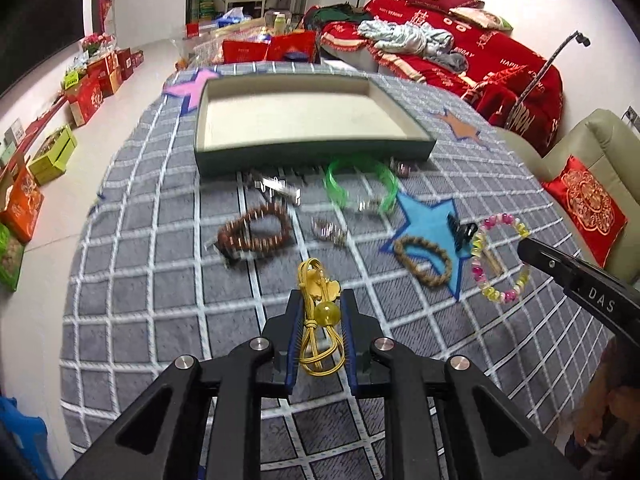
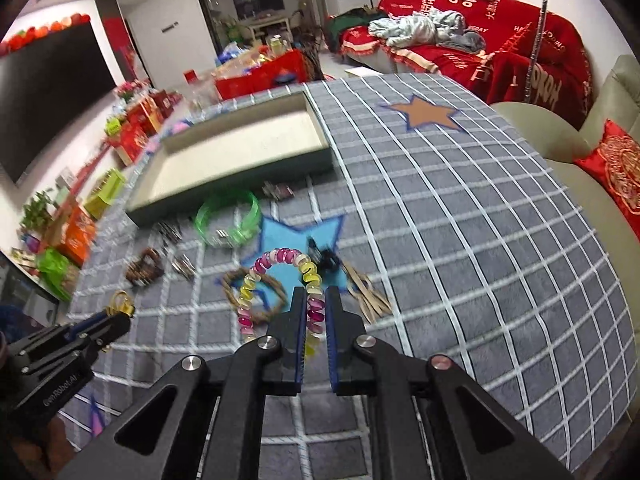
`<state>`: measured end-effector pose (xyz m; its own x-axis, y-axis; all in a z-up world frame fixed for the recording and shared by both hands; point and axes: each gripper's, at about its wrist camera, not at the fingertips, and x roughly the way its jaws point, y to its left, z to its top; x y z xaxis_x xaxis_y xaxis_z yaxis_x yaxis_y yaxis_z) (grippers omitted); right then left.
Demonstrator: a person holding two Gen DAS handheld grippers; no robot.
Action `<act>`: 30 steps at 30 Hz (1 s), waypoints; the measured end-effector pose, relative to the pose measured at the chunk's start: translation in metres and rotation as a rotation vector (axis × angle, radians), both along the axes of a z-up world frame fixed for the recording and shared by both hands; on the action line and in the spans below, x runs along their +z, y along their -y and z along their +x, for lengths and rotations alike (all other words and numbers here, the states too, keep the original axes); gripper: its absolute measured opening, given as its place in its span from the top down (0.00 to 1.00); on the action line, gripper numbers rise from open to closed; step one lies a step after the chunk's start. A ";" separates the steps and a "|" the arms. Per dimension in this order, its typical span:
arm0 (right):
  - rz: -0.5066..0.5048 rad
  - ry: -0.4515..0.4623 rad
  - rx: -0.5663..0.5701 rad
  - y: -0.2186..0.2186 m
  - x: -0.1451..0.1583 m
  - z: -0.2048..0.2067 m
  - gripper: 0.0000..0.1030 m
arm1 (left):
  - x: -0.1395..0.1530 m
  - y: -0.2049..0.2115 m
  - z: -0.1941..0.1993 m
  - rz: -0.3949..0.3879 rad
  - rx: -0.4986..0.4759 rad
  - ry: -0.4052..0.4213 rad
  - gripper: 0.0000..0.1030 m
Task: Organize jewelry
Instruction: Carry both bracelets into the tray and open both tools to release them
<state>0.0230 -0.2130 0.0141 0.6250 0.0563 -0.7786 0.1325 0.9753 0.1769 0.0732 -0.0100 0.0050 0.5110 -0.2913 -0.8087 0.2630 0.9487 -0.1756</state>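
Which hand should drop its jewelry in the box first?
Probably the left gripper: its yellow hair tie faces the empty box straight ahead. The right gripper, holding the bead bracelet, sits off to the box's side.

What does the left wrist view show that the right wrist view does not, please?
Only the left wrist view shows the pink star and the yellow bead on the cord in the left gripper. Only the right shows the television and tan strips. Both show the empty tray, green bangle and blue star.
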 end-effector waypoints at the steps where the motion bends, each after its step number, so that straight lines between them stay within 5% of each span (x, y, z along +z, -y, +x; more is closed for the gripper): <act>1: 0.012 0.008 0.006 0.000 0.005 0.004 0.91 | 0.005 -0.001 0.002 -0.003 -0.001 0.006 0.66; 15: 0.054 0.037 0.111 -0.014 0.044 0.111 0.91 | 0.061 0.010 0.105 0.004 -0.017 0.116 0.66; 30: 0.082 -0.066 0.110 -0.020 -0.012 0.260 0.91 | -0.005 0.027 0.247 0.081 0.025 0.020 0.66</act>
<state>0.2829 -0.1932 0.0019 0.5596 0.1869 -0.8074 0.0400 0.9670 0.2515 0.3199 -0.0371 -0.0001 0.5333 -0.2123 -0.8188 0.2414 0.9659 -0.0933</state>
